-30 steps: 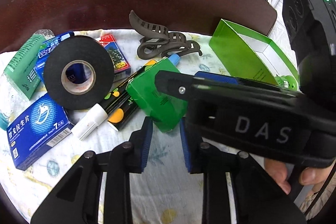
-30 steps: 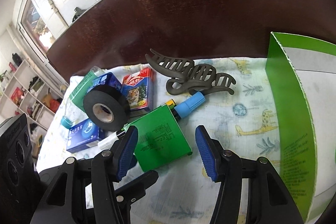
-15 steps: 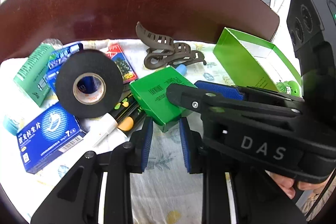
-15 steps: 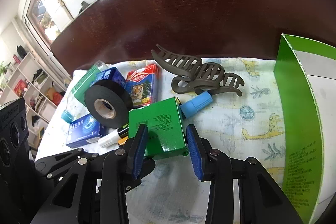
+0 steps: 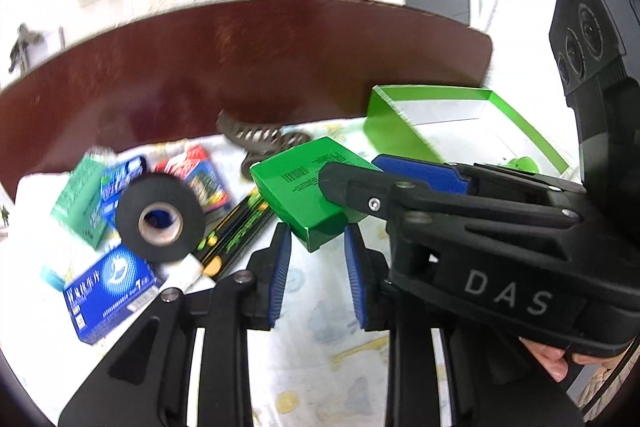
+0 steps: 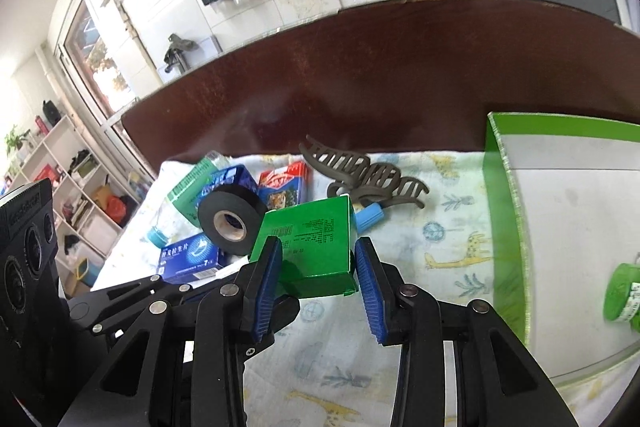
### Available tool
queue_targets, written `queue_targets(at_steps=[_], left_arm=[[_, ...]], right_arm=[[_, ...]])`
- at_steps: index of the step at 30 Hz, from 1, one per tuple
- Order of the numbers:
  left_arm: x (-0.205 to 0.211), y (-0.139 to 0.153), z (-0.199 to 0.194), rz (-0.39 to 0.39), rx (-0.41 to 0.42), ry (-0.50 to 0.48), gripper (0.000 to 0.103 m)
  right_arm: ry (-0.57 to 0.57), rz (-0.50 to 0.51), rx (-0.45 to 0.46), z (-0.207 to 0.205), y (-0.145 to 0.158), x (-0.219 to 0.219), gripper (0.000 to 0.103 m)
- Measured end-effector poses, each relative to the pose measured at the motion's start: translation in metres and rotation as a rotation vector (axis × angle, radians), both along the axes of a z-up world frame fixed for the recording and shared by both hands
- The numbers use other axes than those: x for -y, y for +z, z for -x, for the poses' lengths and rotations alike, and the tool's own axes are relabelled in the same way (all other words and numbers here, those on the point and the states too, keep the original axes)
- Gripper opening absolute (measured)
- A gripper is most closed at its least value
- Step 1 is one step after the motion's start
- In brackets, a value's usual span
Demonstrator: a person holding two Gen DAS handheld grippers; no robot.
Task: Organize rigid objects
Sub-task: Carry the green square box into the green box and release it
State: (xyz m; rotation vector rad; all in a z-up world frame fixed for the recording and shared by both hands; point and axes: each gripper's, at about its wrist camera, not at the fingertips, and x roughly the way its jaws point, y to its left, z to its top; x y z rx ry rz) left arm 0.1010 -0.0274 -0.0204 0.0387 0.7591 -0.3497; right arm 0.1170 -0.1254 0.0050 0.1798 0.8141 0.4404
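The right gripper (image 6: 318, 283) holds the green box (image 6: 312, 247) clear of the cloth (image 6: 440, 247), jaws clamped on its sides. The left gripper (image 5: 316, 267), jaws narrow and opening, grips nothing. Only the right view shows the green jar (image 6: 622, 293) in the tray (image 6: 500, 227) at the surface's right edge; the left view shows the pens (image 5: 236, 231) beside the tape (image 5: 160, 223).

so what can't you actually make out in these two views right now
- Small print on the green box held in the right tool: too small in both views.
- Blue-capped pen: right wrist view shows only its cap; the box covers the rest.
- Left tool: in the left wrist view the lifted box blocks its pad tips, so contact is unclear.
- Green bottle in the green tray: cut by the frame edge.
- Blue carton text: motion blur.
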Motion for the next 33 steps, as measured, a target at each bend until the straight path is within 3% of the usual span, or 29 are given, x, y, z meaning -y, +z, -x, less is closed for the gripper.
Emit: queue_targets(at_steps=[7,19,27,33], left_arm=[[0.048,0.024,-0.008,-0.043,0.062,-0.094,0.026],[0.169,0.047,-0.028,-0.089,0.117,-0.315,0.028],[0.237,0.044,-0.044,-0.099,0.096,-0.432,0.028],[0.267,0.024,-0.057,-0.096,0.027,-0.476,0.028]], right_arm=[[-0.077,-0.024,0.078,0.012,0.024,0.037,0.04],[-0.316,-0.044,0.162,0.028,0.049,0.147,0.04],[-0.472,-0.039,0.176,0.032,0.051,0.218,0.041],[-0.554,-0.02,0.135,0.029,0.034,0.25,0.041]])
